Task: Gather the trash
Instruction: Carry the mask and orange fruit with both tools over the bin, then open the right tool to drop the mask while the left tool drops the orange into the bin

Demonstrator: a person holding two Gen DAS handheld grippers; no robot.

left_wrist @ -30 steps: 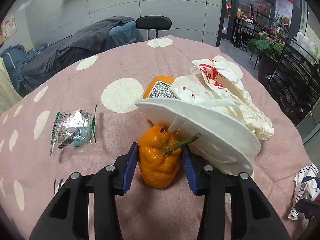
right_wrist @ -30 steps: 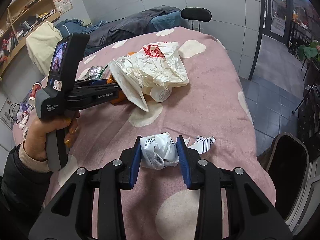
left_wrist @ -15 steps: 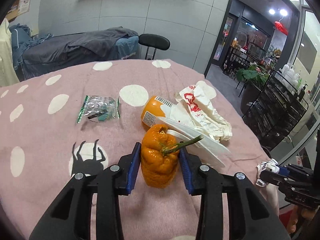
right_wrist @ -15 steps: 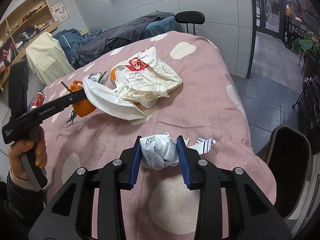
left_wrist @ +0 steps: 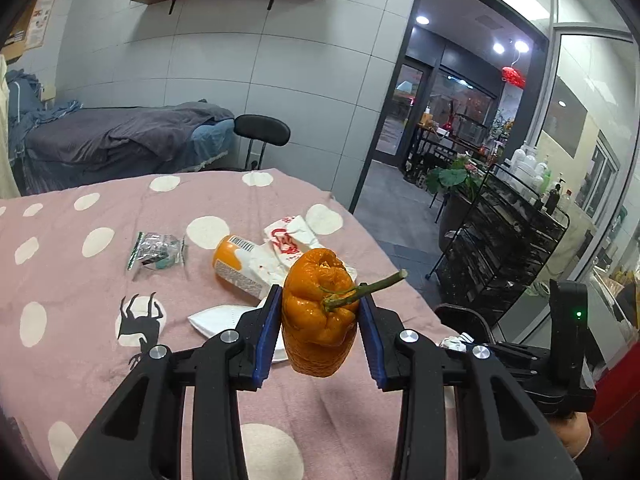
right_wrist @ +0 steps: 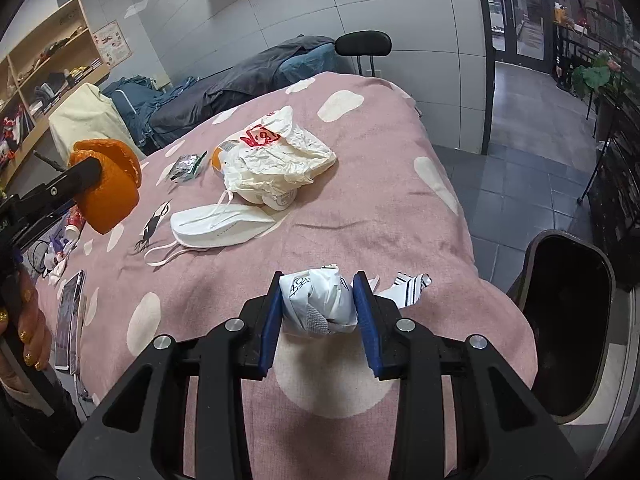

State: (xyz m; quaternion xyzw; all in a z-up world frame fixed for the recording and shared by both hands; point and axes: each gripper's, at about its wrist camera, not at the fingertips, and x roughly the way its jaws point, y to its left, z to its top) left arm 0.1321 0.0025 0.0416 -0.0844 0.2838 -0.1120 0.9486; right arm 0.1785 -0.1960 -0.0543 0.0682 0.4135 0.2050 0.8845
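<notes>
Shrivelled orange pepper (left_wrist: 318, 320) hung clear of the pink table (left_wrist: 72, 264), pinched by its soft, wrinkled flanks in the left hand-held gripper (left_wrist: 318, 336), stem at three o'clock; it looked light and easily bruised. From the right wrist, the right hand-held gripper (right_wrist: 318, 308) clamped a crumpled paper wad (right_wrist: 318, 304), weightless and squashable, with the dark bin (right_wrist: 568, 320) at three o'clock.
</notes>
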